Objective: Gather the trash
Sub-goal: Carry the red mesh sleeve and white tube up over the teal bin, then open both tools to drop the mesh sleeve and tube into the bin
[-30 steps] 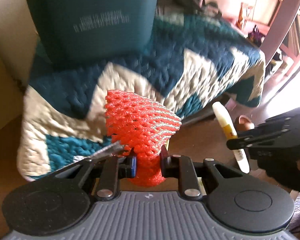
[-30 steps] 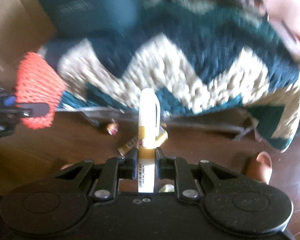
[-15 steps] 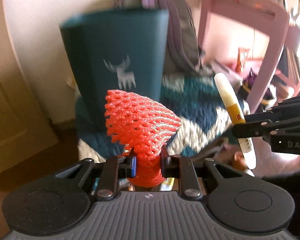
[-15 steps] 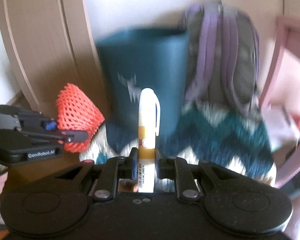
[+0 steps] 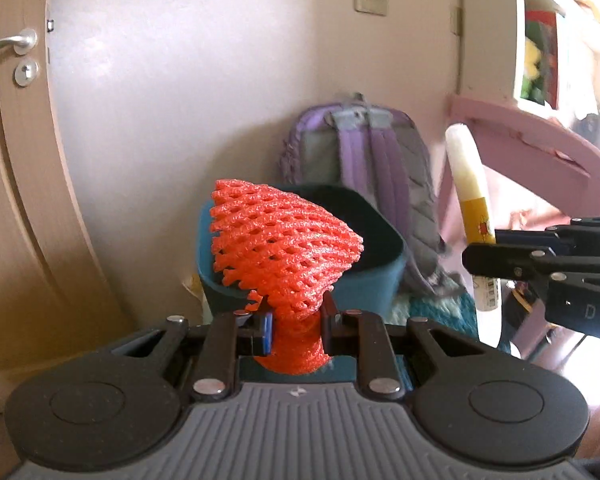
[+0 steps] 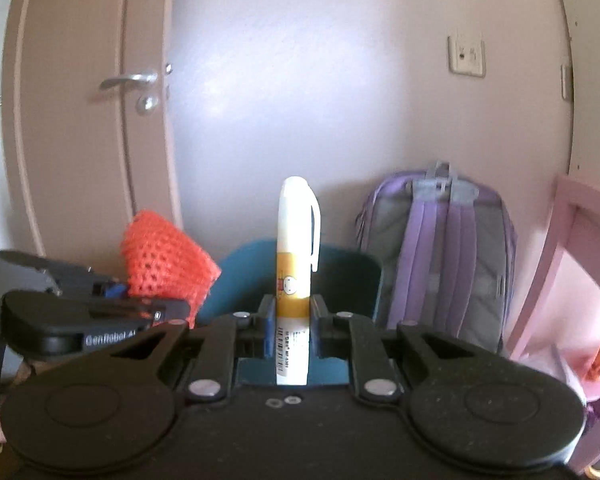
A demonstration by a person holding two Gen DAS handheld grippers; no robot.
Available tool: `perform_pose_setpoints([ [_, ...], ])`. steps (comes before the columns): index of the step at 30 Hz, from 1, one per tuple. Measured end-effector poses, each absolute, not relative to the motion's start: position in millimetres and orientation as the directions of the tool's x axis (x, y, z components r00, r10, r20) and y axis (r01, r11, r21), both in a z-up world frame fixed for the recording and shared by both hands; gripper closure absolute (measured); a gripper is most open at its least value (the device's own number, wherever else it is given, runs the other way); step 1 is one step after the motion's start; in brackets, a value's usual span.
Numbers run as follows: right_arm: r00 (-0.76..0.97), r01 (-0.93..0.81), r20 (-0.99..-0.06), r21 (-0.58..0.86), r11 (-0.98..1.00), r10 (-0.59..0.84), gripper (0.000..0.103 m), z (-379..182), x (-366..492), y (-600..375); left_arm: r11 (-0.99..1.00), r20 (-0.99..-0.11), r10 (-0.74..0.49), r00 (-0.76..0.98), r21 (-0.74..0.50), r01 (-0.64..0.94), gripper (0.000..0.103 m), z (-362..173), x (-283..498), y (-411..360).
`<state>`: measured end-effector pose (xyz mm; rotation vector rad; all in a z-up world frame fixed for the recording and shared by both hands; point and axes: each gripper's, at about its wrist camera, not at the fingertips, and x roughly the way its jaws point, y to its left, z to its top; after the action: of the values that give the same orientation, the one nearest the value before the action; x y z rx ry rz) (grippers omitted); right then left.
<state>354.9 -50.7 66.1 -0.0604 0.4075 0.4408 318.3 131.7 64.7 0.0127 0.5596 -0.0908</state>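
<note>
Left hand-held gripper (image 5: 296, 326) clamped; right hand-held gripper (image 6: 293, 326) clamped, alongside.

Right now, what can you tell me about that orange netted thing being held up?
The orange foam net is a soft mesh sleeve, the kind that cushions fruit, with an open lattice of diamond-shaped holes. Its lower end is pinched between the left gripper's two pads and squeezed narrow there, while the top flares out wide like a fan. It is held up in front of the open teal bin, touching nothing else. It looks light, springy and undamaged.
</note>
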Motion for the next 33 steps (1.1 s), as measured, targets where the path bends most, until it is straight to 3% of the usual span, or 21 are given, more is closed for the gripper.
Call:
perform_pose_setpoints([
  [9,0.834,-0.395,-0.409,0.025,0.918,0.37,0.087,53,419,-32,0.999,-0.569,-0.042,0.821,-0.023,0.035,0.082,74,397,145],
  [17,0.79,-0.396,-0.51,0.0,0.918,0.341,0.087,13,453,-18,0.996,-0.663,-0.067,0.745,-0.093,0.006,0.082,43,455,153],
  [33,0.714,-0.421,-0.624,-0.019,0.907,0.318,0.084,-24,463,-7,0.999,-0.808,-0.041,0.588,-0.042,0.012,0.08,-16,512,141],
])
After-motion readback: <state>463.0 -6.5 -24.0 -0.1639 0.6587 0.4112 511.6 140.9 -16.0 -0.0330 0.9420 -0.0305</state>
